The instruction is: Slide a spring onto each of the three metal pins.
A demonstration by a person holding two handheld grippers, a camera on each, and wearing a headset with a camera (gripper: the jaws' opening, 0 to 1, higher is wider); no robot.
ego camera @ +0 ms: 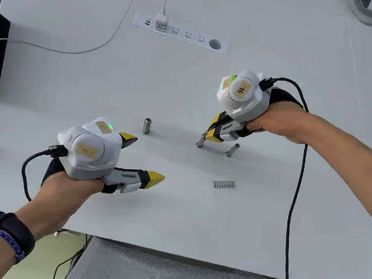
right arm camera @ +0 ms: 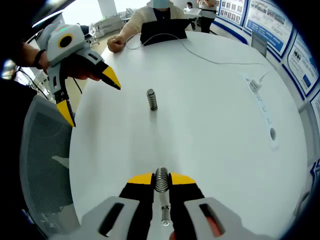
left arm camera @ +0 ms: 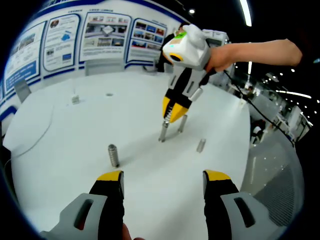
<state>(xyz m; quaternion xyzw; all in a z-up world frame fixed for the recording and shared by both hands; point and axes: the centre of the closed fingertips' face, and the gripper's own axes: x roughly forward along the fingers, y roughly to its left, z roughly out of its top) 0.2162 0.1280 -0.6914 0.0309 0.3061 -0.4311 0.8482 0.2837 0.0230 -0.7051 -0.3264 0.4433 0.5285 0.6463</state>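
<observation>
Left pin (ego camera: 147, 125) wears its spring. Right tongs (ego camera: 209, 135) clench a second spring (right arm camera: 160, 180), seemingly over the middle pin (ego camera: 201, 142) (contact unclear); left tongs (ego camera: 142, 157) hang released. Right pin (ego camera: 232, 150) and the loose spring (ego camera: 224, 184) near it on the desk (ego camera: 262, 229) are left to do.

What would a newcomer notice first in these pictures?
The right gripper, right of centre, pinches a spring in its fingers over a pin. The left gripper hovers open at lower left, near a second pin already wearing a spring. A loose spring lies on the white table.
</observation>
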